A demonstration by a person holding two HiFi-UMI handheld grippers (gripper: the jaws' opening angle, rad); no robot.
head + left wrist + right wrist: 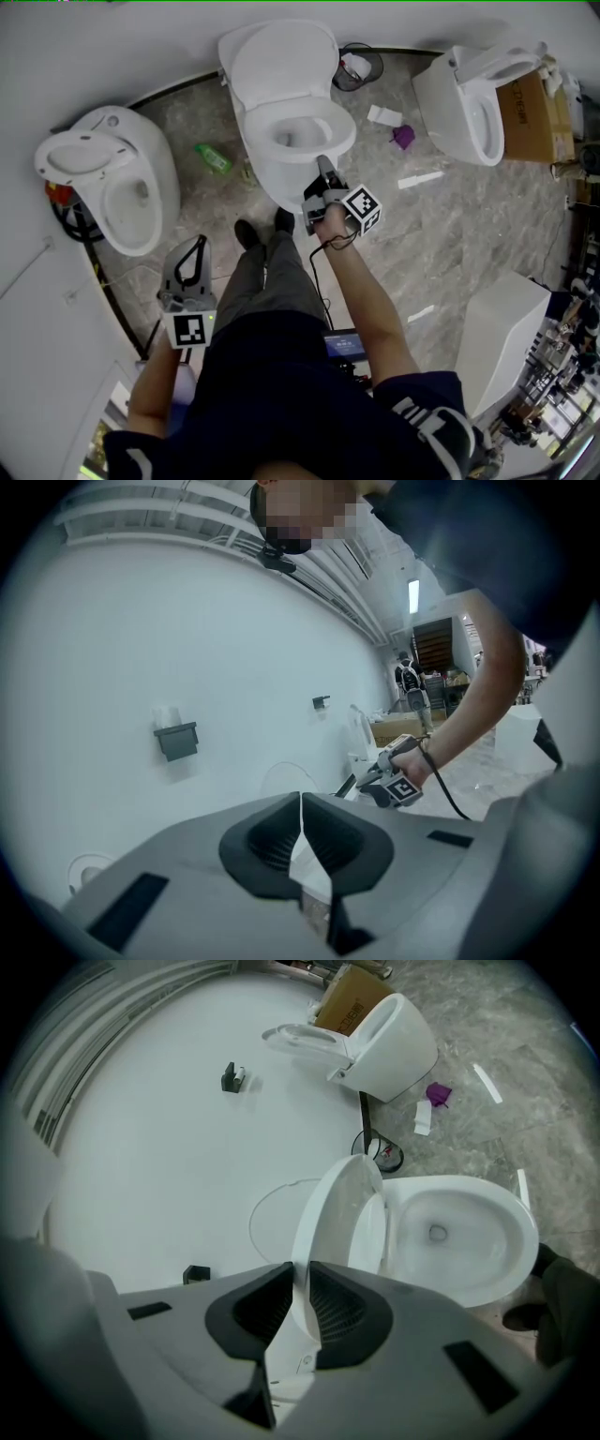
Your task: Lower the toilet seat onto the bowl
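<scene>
**Item:** seat (373,1232), white moulded plastic, hinged at the back of the bowl (343,142)

**Position:** upright at the bowl's 12 o'clock, resting against the lid (323,1206) behind it. The bowl is open below. Lowering has not begun.

**Handling (judged):**
- Light and stiff.
- Glossy, so likely to slip between narrow jaws.
- Hard plastic that could bang or crack if let fall.
- The hinge carries most of the weight, but once tipped past upright the seat will want to drop by itself (whether the hinge is damped cannot be told).

**Hold (judged):**
- Take the free top edge, farthest from the hinge, pinched across its thin rim near the middle.
- Or hook it from behind, ease it forward, and guide it all the way down to the bowl.

**Right gripper** (323,169): over the bowl's front rim at its 6 o'clock, pointing toward the seat. The jaws are a narrow slit apart with nothing between them. The seat shows beyond the slit, apart from it.

**Left gripper** (199,242): at 7 o'clock in the head view, beside the person's leg and well apart from the bowl. The jaws are together and empty.

**Also present:** second toilet (155,159) at 9 o'clock, third toilet (441,94) at 2 o'clock, both on the same floor
</scene>
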